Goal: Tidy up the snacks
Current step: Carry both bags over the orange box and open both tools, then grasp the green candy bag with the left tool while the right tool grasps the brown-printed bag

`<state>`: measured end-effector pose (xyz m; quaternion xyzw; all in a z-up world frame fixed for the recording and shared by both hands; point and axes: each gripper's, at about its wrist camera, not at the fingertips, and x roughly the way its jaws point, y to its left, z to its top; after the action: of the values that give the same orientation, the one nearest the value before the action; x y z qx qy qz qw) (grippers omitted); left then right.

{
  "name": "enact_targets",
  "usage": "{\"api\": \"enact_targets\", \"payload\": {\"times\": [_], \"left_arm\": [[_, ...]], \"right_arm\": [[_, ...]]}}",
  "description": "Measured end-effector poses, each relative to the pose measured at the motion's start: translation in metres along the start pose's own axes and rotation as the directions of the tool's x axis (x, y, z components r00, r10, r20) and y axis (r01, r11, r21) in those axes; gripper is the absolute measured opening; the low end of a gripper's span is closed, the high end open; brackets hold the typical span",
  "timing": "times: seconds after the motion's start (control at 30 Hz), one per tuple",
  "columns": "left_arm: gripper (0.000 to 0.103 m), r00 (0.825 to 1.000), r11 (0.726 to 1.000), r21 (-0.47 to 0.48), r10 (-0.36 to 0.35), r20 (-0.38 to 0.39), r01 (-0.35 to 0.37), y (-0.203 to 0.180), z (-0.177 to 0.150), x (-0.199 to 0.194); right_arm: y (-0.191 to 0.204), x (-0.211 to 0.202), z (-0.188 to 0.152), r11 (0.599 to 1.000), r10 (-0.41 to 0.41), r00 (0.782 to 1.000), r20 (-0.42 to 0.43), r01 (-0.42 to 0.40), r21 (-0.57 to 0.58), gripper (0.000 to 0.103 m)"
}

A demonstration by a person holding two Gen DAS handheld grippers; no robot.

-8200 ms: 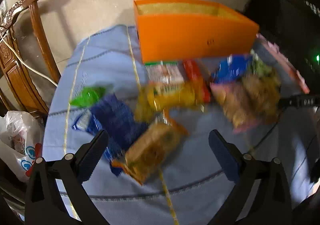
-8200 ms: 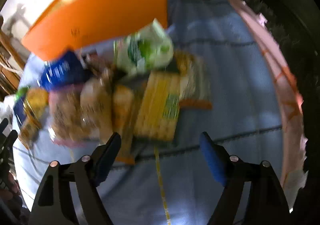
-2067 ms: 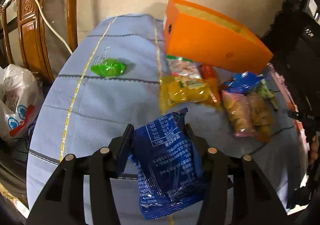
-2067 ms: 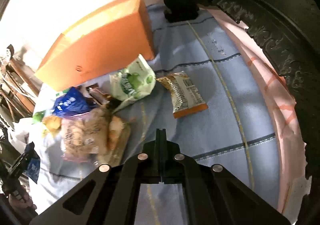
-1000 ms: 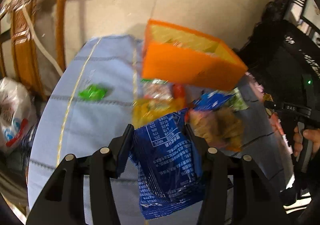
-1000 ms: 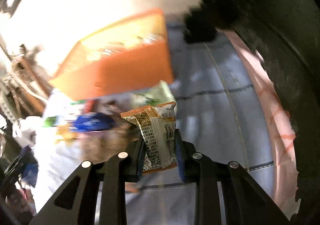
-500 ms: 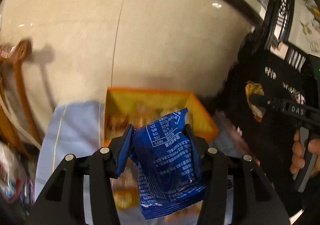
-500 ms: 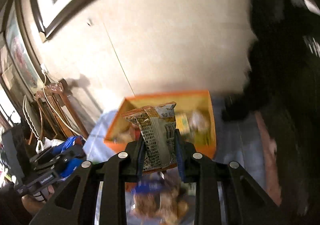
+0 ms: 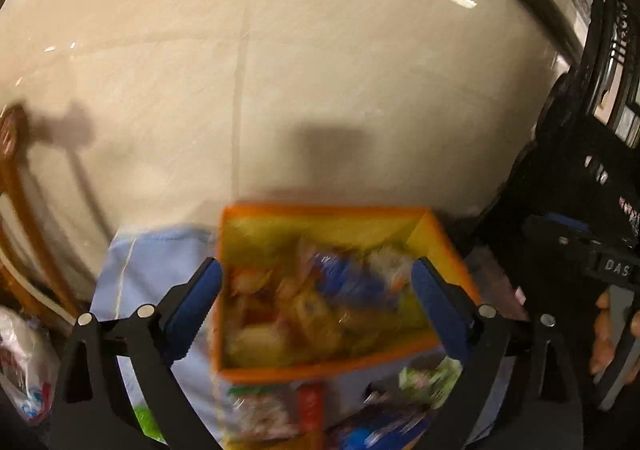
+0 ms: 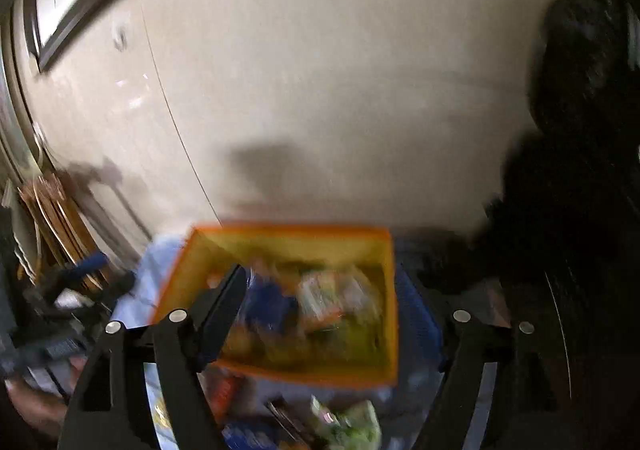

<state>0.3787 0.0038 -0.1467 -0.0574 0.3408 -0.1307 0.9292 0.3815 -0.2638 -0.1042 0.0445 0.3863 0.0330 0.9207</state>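
The orange box [image 9: 440,246] stands on the blue tablecloth and holds several snack packets, among them a blue packet [image 9: 348,282]. My left gripper [image 9: 316,298] is open and empty above the box. In the right wrist view the orange box [image 10: 394,290] also lies below my right gripper [image 10: 320,310], which is open and empty; a blue packet [image 10: 268,306] and a pale packet [image 10: 320,298] lie blurred inside. More snacks lie in front of the box: a green-white packet [image 9: 428,382], a red one [image 9: 310,406].
A cream wall rises behind the box. A wooden chair [image 9: 28,234] and a white bag [image 9: 24,366] are at the left. Dark carved furniture [image 9: 580,178] stands at the right. The blue tablecloth [image 9: 152,262] shows left of the box.
Both grippers have opened and let go of their packets, the blue one and the orange-edged one, which now lie in the orange box. Both views are blurred by motion.
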Motion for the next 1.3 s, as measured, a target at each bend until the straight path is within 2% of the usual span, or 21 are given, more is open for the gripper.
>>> {"api": "enact_targets", "payload": {"times": [0.1, 0.2, 0.3, 0.33, 0.4, 0.47, 0.63, 0.73, 0.87, 0.9, 0.93, 0.97, 1.0, 1.07, 1.13, 1.17, 1.2, 1.27, 1.3], "left_arm": [[0.093, 0.997, 0.997, -0.051, 0.057, -0.048, -0.06, 0.044, -0.044, -0.009], [0.093, 0.986, 0.983, -0.121, 0.128, -0.111, -0.141, 0.1, -0.09, -0.017], [0.093, 0.956, 0.955, -0.168, 0.209, -0.204, -0.245, 0.152, -0.138, -0.023], [0.093, 0.944, 0.946, -0.17, 0.235, -0.23, -0.277, 0.163, -0.153, -0.025], [0.093, 0.931, 0.937, -0.163, 0.263, -0.252, -0.309, 0.175, -0.168, -0.027], [0.093, 0.92, 0.934, -0.134, 0.289, -0.264, -0.332, 0.176, -0.177, -0.022], [0.093, 0.908, 0.937, -0.01, 0.335, -0.25, -0.348, 0.155, -0.174, 0.004], [0.093, 0.905, 0.935, 0.026, 0.348, -0.244, -0.353, 0.146, -0.168, 0.022], [0.093, 0.888, 0.925, 0.039, 0.373, -0.27, -0.377, 0.154, -0.167, 0.048], [0.087, 0.887, 0.927, 0.031, 0.368, -0.278, -0.374, 0.156, -0.167, 0.052], [0.066, 0.885, 0.927, 0.03, 0.366, -0.286, -0.374, 0.158, -0.167, 0.056], [0.056, 0.878, 0.928, 0.041, 0.365, -0.309, -0.371, 0.159, -0.169, 0.061], [0.053, 0.875, 0.931, 0.045, 0.357, -0.326, -0.363, 0.158, -0.172, 0.065], [0.053, 0.872, 0.931, 0.061, 0.358, -0.334, -0.359, 0.154, -0.18, 0.067], [0.054, 0.879, 0.933, 0.051, 0.354, -0.321, -0.357, 0.154, -0.184, 0.066], [0.056, 0.88, 0.932, 0.038, 0.353, -0.318, -0.36, 0.155, -0.185, 0.065], [0.064, 0.878, 0.929, 0.027, 0.358, -0.319, -0.369, 0.158, -0.186, 0.064], [0.068, 0.877, 0.928, 0.005, 0.355, -0.323, -0.374, 0.163, -0.187, 0.064], [0.067, 0.878, 0.929, 0.01, 0.352, -0.323, -0.369, 0.163, -0.188, 0.064]], "right_arm": [[-0.006, 0.003, -0.053, 0.999, -0.007, 0.997, -0.079, 0.01, 0.041, 0.077], [0.003, 0.011, -0.112, 1.0, -0.026, 0.987, -0.159, 0.028, 0.012, 0.078], [0.019, 0.018, -0.164, 0.996, -0.07, 0.971, -0.227, 0.055, -0.07, 0.077], [0.025, 0.02, -0.177, 0.994, -0.079, 0.967, -0.24, 0.057, -0.097, 0.077], [0.034, 0.025, -0.197, 0.988, -0.101, 0.961, -0.257, 0.067, -0.138, 0.077], [0.034, 0.028, -0.207, 0.99, -0.099, 0.953, -0.286, 0.064, -0.129, 0.076], [0.044, 0.039, -0.222, 0.986, -0.116, 0.942, -0.315, 0.069, -0.154, 0.076], [0.047, 0.039, -0.224, 0.984, -0.118, 0.941, -0.316, 0.068, -0.165, 0.076], [0.046, 0.042, -0.222, 0.986, -0.111, 0.946, -0.305, 0.066, -0.153, 0.076], [0.046, 0.044, -0.221, 0.987, -0.103, 0.947, -0.305, 0.06, -0.147, 0.069], [0.046, 0.048, -0.222, 0.986, -0.109, 0.944, -0.311, 0.064, -0.151, 0.06], [0.046, 0.052, -0.223, 0.986, -0.115, 0.941, -0.318, 0.069, -0.153, 0.059], [0.046, 0.055, -0.224, 0.987, -0.113, 0.939, -0.325, 0.068, -0.149, 0.059], [0.047, 0.059, -0.226, 0.988, -0.092, 0.942, -0.322, 0.048, -0.144, 0.063], [0.053, 0.066, -0.228, 0.982, -0.11, 0.943, -0.315, 0.055, -0.18, 0.07], [0.056, 0.071, -0.229, 0.982, -0.103, 0.942, -0.32, 0.044, -0.186, 0.07], [0.058, 0.078, -0.23, 0.98, -0.108, 0.938, -0.33, 0.045, -0.194, 0.07], [0.06, 0.092, -0.234, 0.975, -0.142, 0.922, -0.361, 0.068, -0.21, 0.072], [0.063, 0.096, -0.236, 0.964, -0.182, 0.921, -0.344, 0.098, -0.248, 0.069]]}}
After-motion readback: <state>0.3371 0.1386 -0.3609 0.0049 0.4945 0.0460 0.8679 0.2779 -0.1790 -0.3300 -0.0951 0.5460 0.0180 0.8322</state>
